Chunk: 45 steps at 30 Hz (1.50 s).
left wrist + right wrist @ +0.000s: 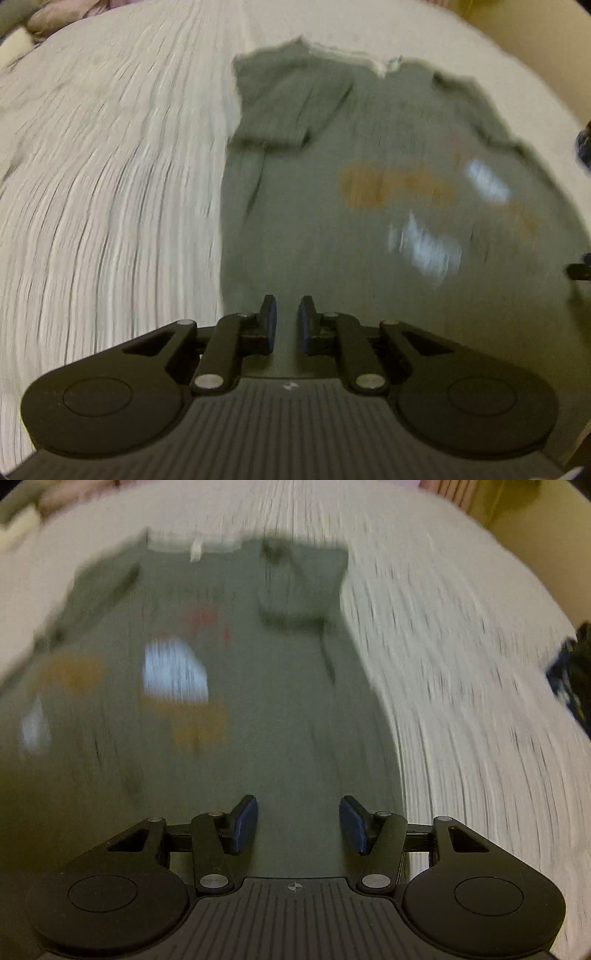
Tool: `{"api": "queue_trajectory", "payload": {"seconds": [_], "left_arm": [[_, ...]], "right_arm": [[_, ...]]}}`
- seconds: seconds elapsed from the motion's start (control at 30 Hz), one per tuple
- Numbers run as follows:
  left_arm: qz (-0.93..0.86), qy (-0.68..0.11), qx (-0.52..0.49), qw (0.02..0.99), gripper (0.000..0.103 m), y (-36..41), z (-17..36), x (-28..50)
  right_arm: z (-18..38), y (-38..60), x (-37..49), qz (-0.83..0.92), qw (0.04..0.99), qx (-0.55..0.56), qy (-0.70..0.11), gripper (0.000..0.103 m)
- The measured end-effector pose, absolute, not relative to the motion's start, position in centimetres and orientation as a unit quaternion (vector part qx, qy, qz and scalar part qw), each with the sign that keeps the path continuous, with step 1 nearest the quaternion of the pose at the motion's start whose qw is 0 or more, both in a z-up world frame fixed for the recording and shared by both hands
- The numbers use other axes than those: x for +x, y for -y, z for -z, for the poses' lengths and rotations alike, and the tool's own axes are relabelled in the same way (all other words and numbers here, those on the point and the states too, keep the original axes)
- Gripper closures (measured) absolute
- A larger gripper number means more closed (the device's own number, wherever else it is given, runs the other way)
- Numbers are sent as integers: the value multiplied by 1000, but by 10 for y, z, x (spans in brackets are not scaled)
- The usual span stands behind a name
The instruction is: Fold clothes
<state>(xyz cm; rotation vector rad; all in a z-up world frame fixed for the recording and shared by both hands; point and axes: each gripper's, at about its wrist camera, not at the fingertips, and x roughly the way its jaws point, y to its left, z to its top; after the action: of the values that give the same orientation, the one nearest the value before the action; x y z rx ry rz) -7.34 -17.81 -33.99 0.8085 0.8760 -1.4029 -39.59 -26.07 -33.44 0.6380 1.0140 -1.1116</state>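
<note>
I see a grey-green cotton T-shirt [369, 229] w/ blurred orange and white print, spread flat on a white ribbed bedspread [110, 184], pale collar at the far end and its left sleeve folded in over the body. My left gripper [287, 325] hovers over the shirt's near hem, blue pads a narrow gap apart, holding nothing. My right gripper [297, 823] is spread wide above the shirt's right side, also empty; both views are motion-blurred

Striped white bedspread [110, 184], yellowish wall [535, 44]
</note>
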Motion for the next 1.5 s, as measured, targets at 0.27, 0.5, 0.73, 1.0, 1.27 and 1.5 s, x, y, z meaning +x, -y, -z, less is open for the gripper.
{"api": "queue_trajectory", "payload": {"seconds": [0.27, 0.5, 0.73, 1.0, 1.27, 1.5], "left_arm": [[522, -454, 387, 610, 93, 81, 316, -114], [528, -418, 345, 654, 79, 20, 222, -166], [536, -382, 313, 685, 63, -21, 137, -203], [541, -361, 314, 692, 56, -44, 94, -227], [541, -348, 312, 699, 55, -48, 78, -234], [545, -347, 310, 698, 54, -57, 73, -240]], "right_arm": [[323, 189, -426, 460, 672, 302, -496, 48], [254, 143, -464, 453, 693, 330, -454, 48], [180, 101, -477, 452, 715, 323, -424, 48], [143, 70, -478, 449, 722, 325, -414, 48], [138, 61, -473, 442, 731, 314, -415, 48], [135, 56, -481, 444, 731, 310, -415, 48]]}}
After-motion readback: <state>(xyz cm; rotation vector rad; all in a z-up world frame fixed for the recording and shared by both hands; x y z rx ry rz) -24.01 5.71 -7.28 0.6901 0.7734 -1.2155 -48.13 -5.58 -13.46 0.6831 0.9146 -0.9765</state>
